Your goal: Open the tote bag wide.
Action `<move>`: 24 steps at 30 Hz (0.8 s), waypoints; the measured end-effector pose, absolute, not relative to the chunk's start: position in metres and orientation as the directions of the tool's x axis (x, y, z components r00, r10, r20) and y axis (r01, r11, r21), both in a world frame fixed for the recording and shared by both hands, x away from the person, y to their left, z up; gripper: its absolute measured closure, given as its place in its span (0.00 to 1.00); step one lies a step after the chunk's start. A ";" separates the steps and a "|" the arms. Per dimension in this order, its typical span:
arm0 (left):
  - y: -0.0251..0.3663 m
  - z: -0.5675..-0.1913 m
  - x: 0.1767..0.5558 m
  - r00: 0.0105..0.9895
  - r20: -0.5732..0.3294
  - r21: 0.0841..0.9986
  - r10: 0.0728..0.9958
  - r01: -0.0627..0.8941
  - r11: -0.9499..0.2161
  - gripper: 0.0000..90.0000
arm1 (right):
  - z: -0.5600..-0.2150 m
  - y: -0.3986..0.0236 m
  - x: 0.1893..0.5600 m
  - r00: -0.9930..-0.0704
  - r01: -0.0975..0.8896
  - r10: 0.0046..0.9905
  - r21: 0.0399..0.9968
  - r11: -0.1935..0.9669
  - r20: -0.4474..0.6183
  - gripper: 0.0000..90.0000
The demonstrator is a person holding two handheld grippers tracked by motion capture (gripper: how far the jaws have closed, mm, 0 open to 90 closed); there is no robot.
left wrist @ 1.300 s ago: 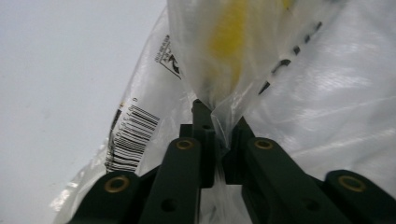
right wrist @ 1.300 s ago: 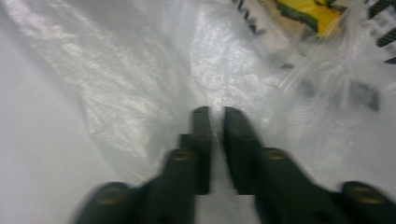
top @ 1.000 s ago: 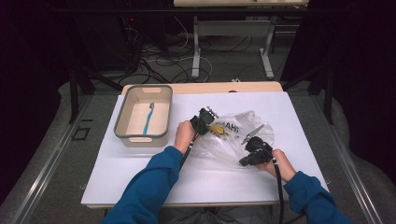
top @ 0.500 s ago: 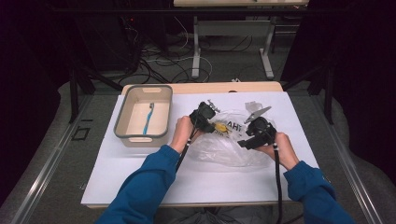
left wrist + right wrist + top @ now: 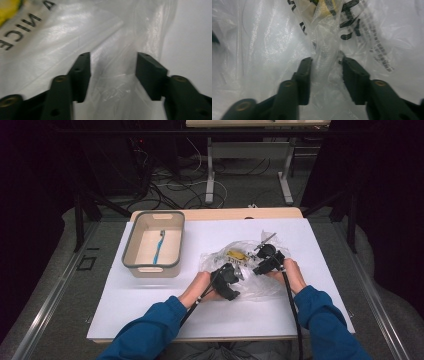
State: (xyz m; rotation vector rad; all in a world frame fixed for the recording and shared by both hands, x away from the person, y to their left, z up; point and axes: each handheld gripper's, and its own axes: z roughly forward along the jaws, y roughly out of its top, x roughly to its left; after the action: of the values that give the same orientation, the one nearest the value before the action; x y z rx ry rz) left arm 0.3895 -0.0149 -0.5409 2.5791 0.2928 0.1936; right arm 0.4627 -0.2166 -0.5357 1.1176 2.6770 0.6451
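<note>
Two hand-held grippers work the same thing. My left gripper (image 5: 113, 75) has its jaws apart with a loose fold of film between the pads; they have just been closing, and I see a gap on both sides, so nothing is pinched yet. My right gripper (image 5: 325, 75) has also been closing. A twisted ridge of film stands between its pads and seems to brush them, but I judge it not yet clamped.

Both are set on the clear, crumpled plastic bag with black lettering and a yellow patch (image 5: 240, 265), which lies on the white table top (image 5: 150, 305) right of centre, nearer the right edge.

Handling judgement: the bag is very light, limp and slippery. Take hold on a bunched ridge, not flat film, or the pads will slide off.

Toward the far left corner stands a beige rectangular plastic bin (image 5: 131, 251) holding a blue toothbrush (image 5: 159, 248).
</note>
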 end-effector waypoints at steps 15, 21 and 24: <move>0.000 -0.542 0.369 0.988 0.015 0.541 0.152 0.120 -0.833 1.00 | -0.525 -0.232 0.496 -0.539 0.752 0.842 0.453 0.479 0.006 0.99; 0.006 -0.541 0.369 0.989 0.012 0.537 0.147 0.118 -0.835 1.00 | -0.534 -0.241 0.507 -0.476 0.786 0.879 0.442 0.432 -0.011 0.98; 0.011 -0.535 0.374 0.979 0.025 0.556 0.202 0.154 -0.817 0.89 | -0.532 -0.235 0.503 -0.495 0.787 0.869 0.435 0.438 0.021 0.87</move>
State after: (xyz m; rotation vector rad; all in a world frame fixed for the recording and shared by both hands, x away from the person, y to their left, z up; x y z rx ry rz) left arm 0.3738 0.0107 -0.5346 2.5425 0.2490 0.1110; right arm 0.5033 -0.2354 -0.5324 1.4503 2.4828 0.5846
